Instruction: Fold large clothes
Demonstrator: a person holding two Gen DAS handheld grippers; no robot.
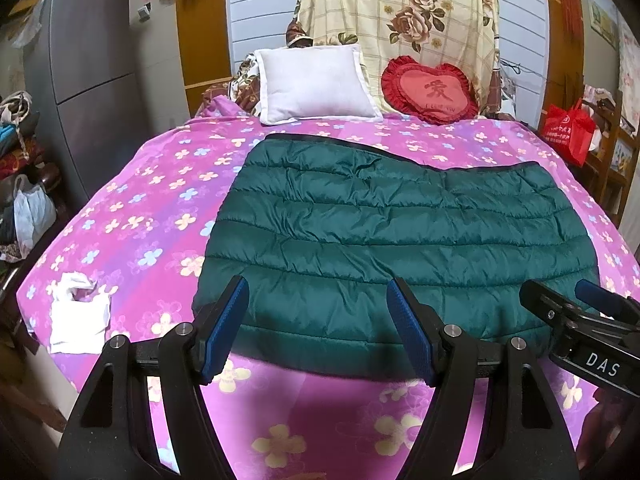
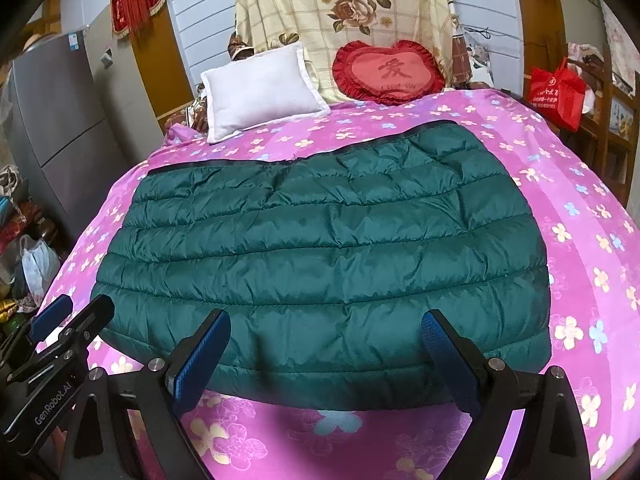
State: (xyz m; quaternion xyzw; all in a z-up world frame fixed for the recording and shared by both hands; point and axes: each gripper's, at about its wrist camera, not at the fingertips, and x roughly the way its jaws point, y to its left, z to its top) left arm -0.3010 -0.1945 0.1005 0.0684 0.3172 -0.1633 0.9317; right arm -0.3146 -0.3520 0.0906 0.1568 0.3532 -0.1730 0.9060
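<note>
A dark green quilted down jacket (image 1: 384, 232) lies folded flat into a broad rectangle on the pink flowered bed sheet (image 1: 152, 216); it also shows in the right wrist view (image 2: 320, 248). My left gripper (image 1: 318, 316) is open and empty, hovering over the jacket's near left edge. My right gripper (image 2: 326, 344) is open and empty over the jacket's near edge. The right gripper also shows in the left wrist view (image 1: 576, 300) at the jacket's near right corner. The left gripper shows in the right wrist view (image 2: 76, 312) at the near left corner.
A white pillow (image 1: 316, 84) and a red heart cushion (image 1: 432, 92) lean at the bed's head. A crumpled white cloth (image 1: 80, 316) lies on the sheet's left edge. A grey fridge (image 1: 88, 72) and bags stand left; a red bag (image 1: 568, 132) on shelves right.
</note>
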